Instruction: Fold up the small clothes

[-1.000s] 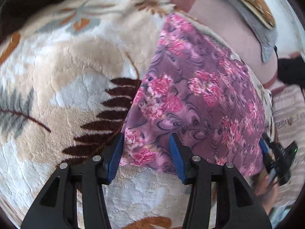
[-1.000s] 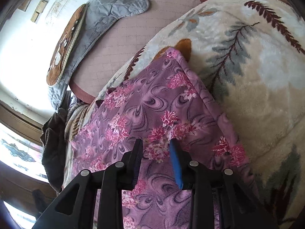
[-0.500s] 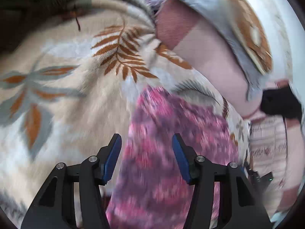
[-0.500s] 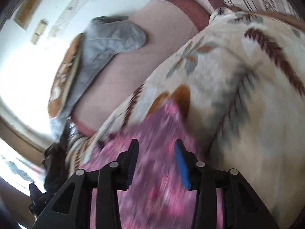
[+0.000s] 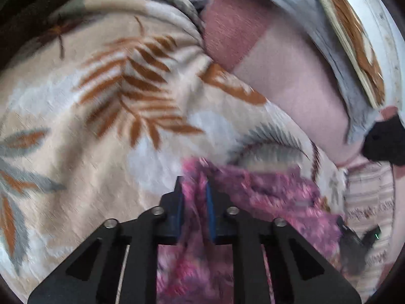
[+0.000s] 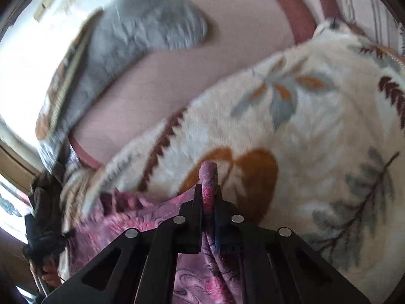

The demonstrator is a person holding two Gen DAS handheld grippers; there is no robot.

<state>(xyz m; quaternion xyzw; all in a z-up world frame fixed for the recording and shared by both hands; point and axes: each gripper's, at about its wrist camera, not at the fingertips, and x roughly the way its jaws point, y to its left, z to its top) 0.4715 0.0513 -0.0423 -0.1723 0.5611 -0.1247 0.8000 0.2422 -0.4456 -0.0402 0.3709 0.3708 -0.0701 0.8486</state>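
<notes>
Plush cream blanket [image 5: 83, 136] with orange, grey and brown leaf prints covers most of both views and carries everything else. Beyond its far edge lies a pink quilted sheet [image 6: 162, 81] with a darker pink border, and on that sheet, toward the wall, rests a grey quilted cushion [image 6: 141, 35] with a brown patterned face.

On the blanket sits the purple cloth [image 5: 265, 197] with pink flowers, the garment being folded. In the left wrist view it spreads from the left gripper toward the right edge of the blanket, blurred by motion. In the right wrist view it fills the lower left, bunched and rumpled, with a narrow fold rising between the fingers.

Left gripper [image 5: 193, 202]: its blue-padded fingers [image 5: 178, 210] are drawn close together with a ridge of the cloth pinched between them, at the cloth's near left corner. Right gripper [image 6: 208, 202]: its fingers are nearly closed, clamped on a gathered edge of the cloth, whose tip pokes out past the fingertips over an orange leaf of the blanket.

A dark object [image 5: 384, 139] lies at the far right edge of the left wrist view; too blurred to identify.
</notes>
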